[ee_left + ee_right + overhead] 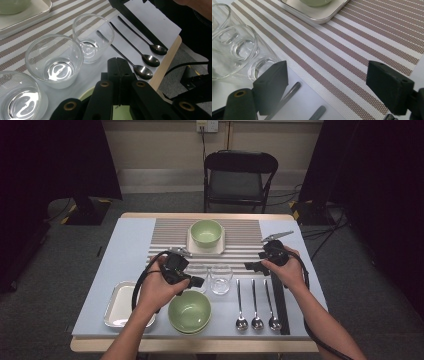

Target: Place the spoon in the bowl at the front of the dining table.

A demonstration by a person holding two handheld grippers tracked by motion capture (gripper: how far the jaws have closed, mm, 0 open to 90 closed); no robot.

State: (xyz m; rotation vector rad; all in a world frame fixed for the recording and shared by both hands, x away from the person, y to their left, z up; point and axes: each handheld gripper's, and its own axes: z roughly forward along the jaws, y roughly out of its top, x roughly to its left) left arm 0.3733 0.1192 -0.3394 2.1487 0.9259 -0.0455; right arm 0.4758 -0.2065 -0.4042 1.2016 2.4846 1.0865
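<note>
No text, label, brand, number or sign can be read in any of the views.

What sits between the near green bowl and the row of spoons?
Nothing: in the high view, the stretch of pale mat between the near green bowl and the spoons is bare; the glasses stand farther back.
</note>
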